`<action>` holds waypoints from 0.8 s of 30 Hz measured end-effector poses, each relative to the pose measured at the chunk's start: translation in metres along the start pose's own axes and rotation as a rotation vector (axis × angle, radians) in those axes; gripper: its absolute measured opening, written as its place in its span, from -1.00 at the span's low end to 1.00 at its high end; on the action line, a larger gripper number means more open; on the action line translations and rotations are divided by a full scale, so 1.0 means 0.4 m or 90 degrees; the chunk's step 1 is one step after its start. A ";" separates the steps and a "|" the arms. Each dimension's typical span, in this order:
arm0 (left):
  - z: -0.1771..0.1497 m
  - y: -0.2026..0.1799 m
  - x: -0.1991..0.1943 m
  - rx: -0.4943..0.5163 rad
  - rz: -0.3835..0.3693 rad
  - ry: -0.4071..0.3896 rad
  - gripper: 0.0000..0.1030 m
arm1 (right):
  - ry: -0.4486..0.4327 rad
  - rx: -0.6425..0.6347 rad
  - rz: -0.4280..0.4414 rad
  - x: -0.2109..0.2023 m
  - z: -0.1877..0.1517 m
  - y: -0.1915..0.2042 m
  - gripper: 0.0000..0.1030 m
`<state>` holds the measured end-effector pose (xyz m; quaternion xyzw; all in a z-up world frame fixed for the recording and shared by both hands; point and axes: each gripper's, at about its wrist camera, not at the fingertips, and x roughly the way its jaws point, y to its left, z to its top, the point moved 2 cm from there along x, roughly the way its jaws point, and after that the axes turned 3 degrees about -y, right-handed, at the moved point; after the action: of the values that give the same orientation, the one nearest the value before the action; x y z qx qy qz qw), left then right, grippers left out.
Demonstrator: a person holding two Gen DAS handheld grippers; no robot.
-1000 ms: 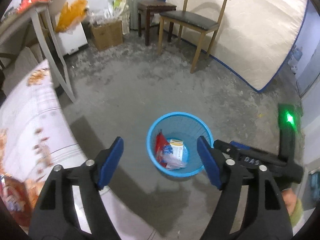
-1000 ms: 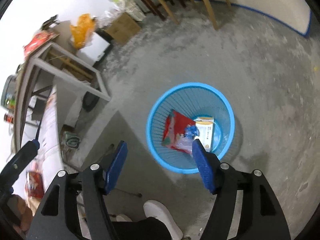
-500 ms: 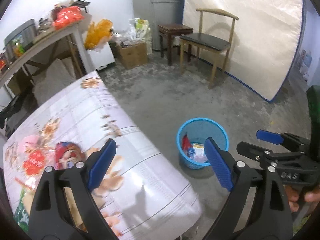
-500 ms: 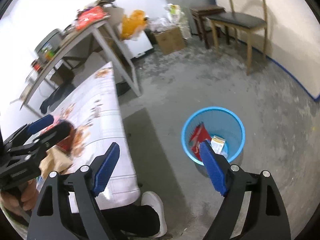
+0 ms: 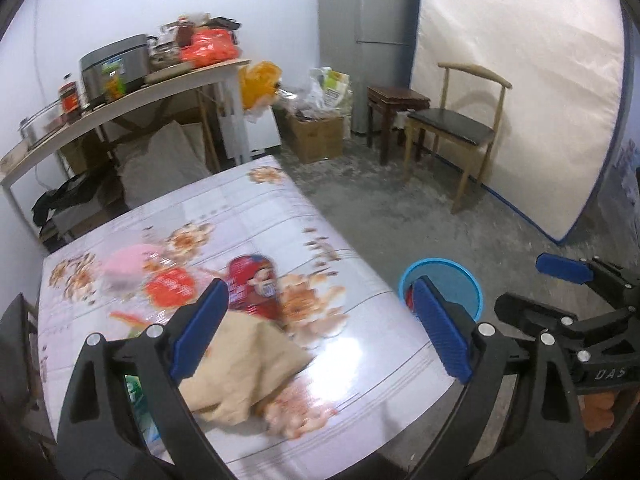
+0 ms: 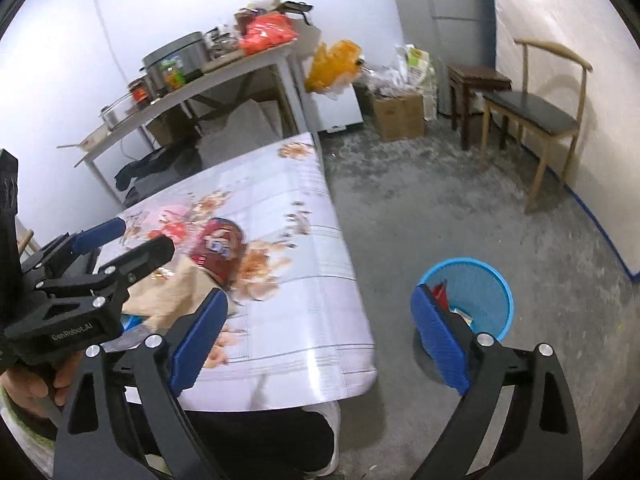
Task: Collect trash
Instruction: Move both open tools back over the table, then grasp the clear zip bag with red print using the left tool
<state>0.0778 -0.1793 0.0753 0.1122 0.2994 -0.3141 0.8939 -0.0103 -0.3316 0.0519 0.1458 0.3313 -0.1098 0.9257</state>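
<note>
Both tools are up over the desk [image 5: 248, 216] now, its flowered covering filling the lower left of each view. The left tool [image 5: 320, 330] has just been opening and stands wide, nothing between its blue pads; below it lies a crumpled tan paper bag [image 5: 244, 364], with a red snack packet [image 5: 252, 288] just beyond and a pink wrapper [image 5: 126, 266] further back (the smaller bits are too blurred to name). A green packet [image 5: 134, 390] peeks out behind the left finger. The right tool [image 6: 320, 332] has also just been opening, wide and empty, hanging past the desk's near corner. Off to the right, on the concrete floor [image 6: 440, 208], sits the blue bin [image 6: 490, 280], beside the desk and apart from it, with a red wrapper [image 6: 440, 292] and other litter inside. A wooden chair [image 5: 456, 128] stands by the leaning mattress [image 5: 520, 80].
</note>
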 end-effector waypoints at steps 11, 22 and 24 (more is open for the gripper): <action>-0.166 0.368 -0.172 -0.121 0.035 -0.041 0.73 | -0.069 -0.154 -0.090 -0.005 0.012 0.302 0.87; -0.320 0.577 -0.197 -0.222 0.010 -0.030 0.73 | 0.034 -0.140 0.083 0.106 -0.028 0.438 0.87; -0.334 0.586 -0.187 -0.231 -0.004 -0.026 0.73 | 0.055 -0.138 0.090 0.127 -0.036 0.454 0.87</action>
<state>0.1164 0.0920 0.0172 -0.0581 0.3334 -0.2603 0.9043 0.0740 -0.1626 0.0442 0.0724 0.3697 -0.0012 0.9263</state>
